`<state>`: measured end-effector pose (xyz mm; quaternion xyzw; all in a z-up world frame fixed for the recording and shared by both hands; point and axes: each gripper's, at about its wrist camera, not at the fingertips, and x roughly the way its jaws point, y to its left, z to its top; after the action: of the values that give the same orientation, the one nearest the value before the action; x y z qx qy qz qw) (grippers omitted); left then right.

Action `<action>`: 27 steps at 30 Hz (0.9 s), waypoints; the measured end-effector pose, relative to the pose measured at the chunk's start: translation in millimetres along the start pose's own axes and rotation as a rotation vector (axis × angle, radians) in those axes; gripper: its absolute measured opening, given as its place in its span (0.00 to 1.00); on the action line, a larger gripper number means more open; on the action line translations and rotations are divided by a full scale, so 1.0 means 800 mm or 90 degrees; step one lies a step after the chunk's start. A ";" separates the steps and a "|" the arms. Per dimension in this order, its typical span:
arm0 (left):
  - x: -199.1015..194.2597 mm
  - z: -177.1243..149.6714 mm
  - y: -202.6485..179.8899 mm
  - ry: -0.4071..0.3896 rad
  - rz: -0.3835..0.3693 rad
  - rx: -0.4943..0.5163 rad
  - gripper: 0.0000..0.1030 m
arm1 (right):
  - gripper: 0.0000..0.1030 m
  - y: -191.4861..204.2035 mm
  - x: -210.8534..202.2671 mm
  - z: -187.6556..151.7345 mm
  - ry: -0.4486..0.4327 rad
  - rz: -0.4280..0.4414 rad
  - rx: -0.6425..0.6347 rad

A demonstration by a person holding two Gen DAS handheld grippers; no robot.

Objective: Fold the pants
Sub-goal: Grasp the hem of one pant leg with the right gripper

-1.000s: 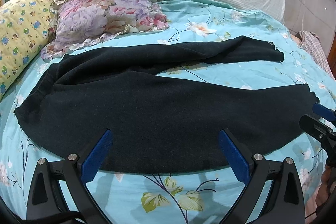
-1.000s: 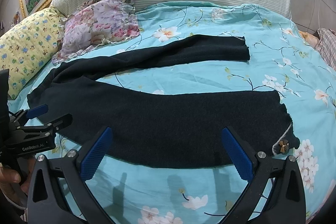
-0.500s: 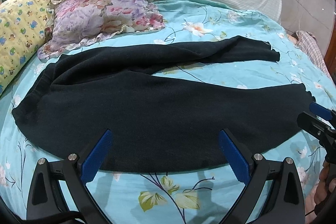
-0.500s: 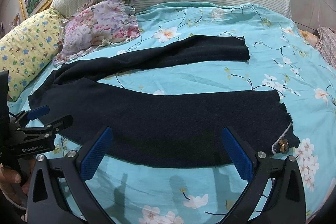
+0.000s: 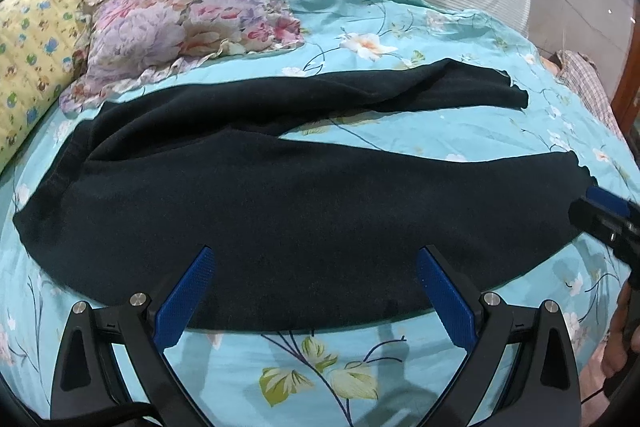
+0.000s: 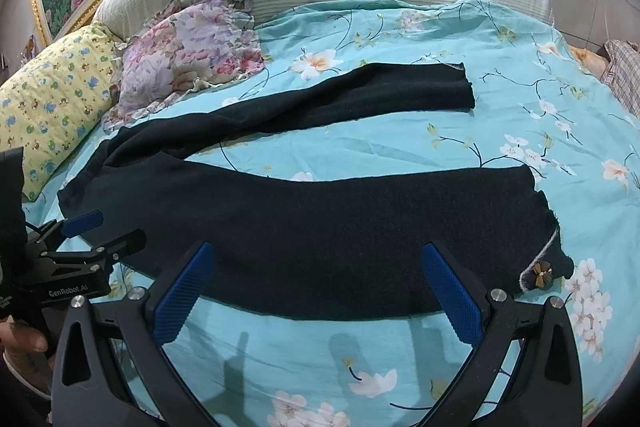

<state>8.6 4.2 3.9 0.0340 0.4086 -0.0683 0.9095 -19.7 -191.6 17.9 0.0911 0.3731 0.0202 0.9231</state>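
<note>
Bed, turquoise floral sheet [image 5: 460,131]. Dark pants [image 5: 280,203] spread flat, legs apart. Left gripper [image 5: 316,275], jaws wide, empty, over near edge by the waist; right gripper [image 6: 320,267], likewise spread, near the hem.

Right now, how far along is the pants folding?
Done: the dark pants lie spread on the floral bed sheet, legs apart in a V. In hand: nothing; the left gripper and right gripper hover open at the near leg's edge. Left: every fold, starting with bringing one leg over the other.
</note>
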 end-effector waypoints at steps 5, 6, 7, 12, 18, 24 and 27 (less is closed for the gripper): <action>0.006 0.018 -0.005 0.000 -0.004 0.020 0.98 | 1.00 -0.015 0.003 0.020 -0.005 0.001 0.020; 0.008 0.023 -0.006 -0.001 -0.006 0.024 0.98 | 1.00 -0.020 0.004 0.026 -0.006 -0.001 0.023; 0.010 0.028 -0.007 -0.001 -0.005 0.031 0.98 | 1.00 -0.025 0.006 0.031 -0.008 0.000 0.028; 0.027 0.065 -0.017 0.002 0.000 0.061 0.98 | 1.00 -0.049 0.014 0.061 -0.017 0.003 0.050; 0.061 0.111 -0.041 0.018 -0.006 0.114 0.98 | 1.00 -0.084 0.030 0.104 -0.006 0.014 0.085; 0.113 0.149 -0.073 0.046 -0.010 0.178 0.98 | 1.00 -0.131 0.059 0.151 0.009 0.014 0.127; 0.140 0.164 -0.085 0.055 -0.010 0.197 0.98 | 0.99 -0.157 0.078 0.173 0.019 0.013 0.148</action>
<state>168.6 -89.5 6.5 0.1737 0.4322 -0.1365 0.8743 117.1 -329.5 49.9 0.2013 0.3857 -0.0127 0.9003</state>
